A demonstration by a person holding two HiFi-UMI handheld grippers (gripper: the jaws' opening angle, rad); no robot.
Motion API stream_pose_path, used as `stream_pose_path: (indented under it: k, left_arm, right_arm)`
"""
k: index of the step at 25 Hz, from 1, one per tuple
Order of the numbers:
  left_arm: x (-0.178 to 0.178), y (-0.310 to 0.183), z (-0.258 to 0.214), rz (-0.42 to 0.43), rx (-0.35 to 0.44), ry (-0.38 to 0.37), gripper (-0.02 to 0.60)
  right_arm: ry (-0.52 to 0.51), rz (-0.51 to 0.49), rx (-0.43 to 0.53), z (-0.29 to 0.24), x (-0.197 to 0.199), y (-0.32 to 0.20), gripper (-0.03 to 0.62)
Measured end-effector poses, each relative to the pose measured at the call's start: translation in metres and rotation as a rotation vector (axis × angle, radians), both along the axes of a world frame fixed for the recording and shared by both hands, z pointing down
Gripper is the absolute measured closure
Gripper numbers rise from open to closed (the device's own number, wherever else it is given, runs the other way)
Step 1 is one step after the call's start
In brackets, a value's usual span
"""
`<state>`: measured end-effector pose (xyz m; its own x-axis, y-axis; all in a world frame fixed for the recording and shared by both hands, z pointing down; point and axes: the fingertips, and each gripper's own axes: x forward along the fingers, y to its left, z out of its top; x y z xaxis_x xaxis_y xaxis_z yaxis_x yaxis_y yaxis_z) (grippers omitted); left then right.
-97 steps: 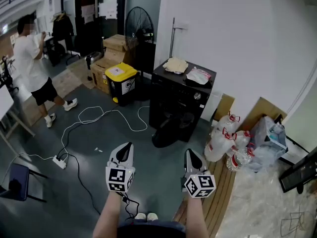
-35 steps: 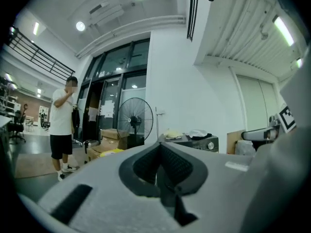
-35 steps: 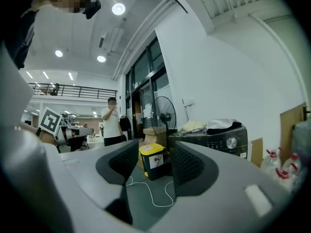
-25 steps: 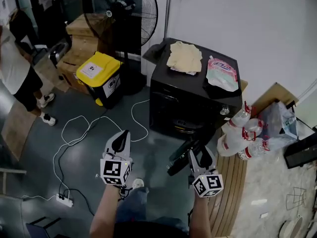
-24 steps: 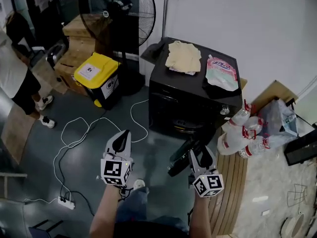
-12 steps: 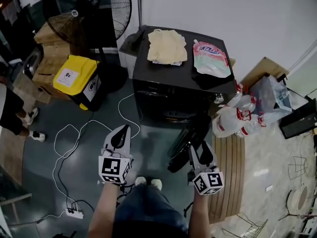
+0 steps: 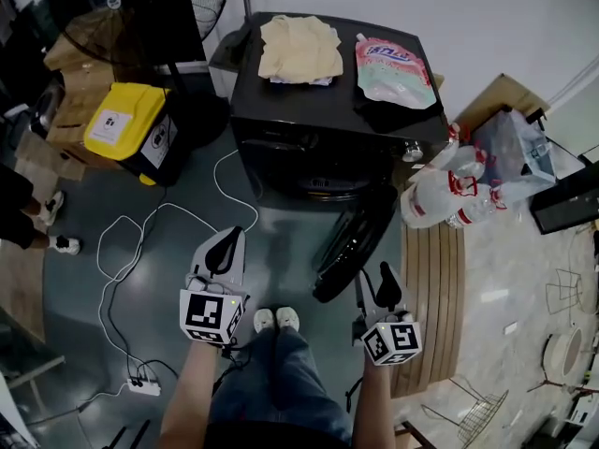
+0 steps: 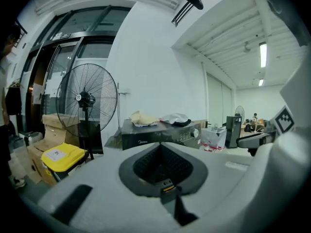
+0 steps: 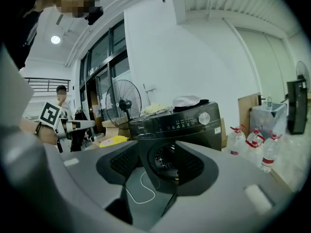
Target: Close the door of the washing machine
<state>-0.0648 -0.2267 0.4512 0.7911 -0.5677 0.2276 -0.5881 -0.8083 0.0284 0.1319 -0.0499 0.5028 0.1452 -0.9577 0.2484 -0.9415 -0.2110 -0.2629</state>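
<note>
Grey floor all over, with a white cable (image 7: 187, 218) looping across it to a power strip (image 7: 142, 384). Against the white wall sits the black washing machine (image 7: 318, 148), with a folded yellowish cloth (image 7: 299, 50) and a detergent pouch (image 7: 393, 64) on top. Its round door (image 7: 354, 246) is swung wide open, hanging out over the floor toward the person. A yellow-lidded bin (image 7: 122, 129) stands to the machine's left, and a bunch of big water bottles (image 7: 449, 195) sits to its right, next to some wooden boards (image 7: 430, 297).

The person is holding both tools low in front of the machine. The right gripper (image 7: 382, 286) is just beside the door's free edge, can't tell if it's touching. Its fingers are spread apart with nothing in them, and the right gripper view looks between them into the drum opening. The left gripper (image 7: 223, 249) is well off to the left over bare floor, fingers pressed together, nothing between them.
</note>
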Motion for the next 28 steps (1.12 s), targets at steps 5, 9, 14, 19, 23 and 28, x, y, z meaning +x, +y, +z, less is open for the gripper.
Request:
stream_pose_path:
  k: [5,9,14,19,23,28]
  left_arm:
    - [0.012,0.021,0.041,0.046,-0.038,-0.034,0.574]
    - [0.018,0.037,0.081,0.065,-0.084,-0.054,0.574]
    - [0.025,0.056,0.125,0.081,-0.132,-0.07,0.574]
    - [0.033,0.069,0.152,0.087,-0.162,-0.075,0.574]
    - [0.038,0.07,0.161,0.086,-0.17,-0.08,0.574]
    - [0.037,0.065,0.166,0.074,-0.176,-0.084,0.574]
  right_arm:
    - [-0.057,-0.001,-0.078,0.062,-0.012,0.018,0.37]
    - [-0.11,0.004,-0.14,0.117,-0.022,0.031,0.37]
    - [-0.16,0.002,-0.195,0.176,-0.034,0.043,0.37]
    - [-0.194,0.021,-0.245,0.218,-0.035,0.052,0.37]
    - [-0.219,0.016,-0.292,0.246,-0.035,0.051,0.376]
    - [-0.232,0.033,-0.329,0.262,-0.029,0.044,0.408]
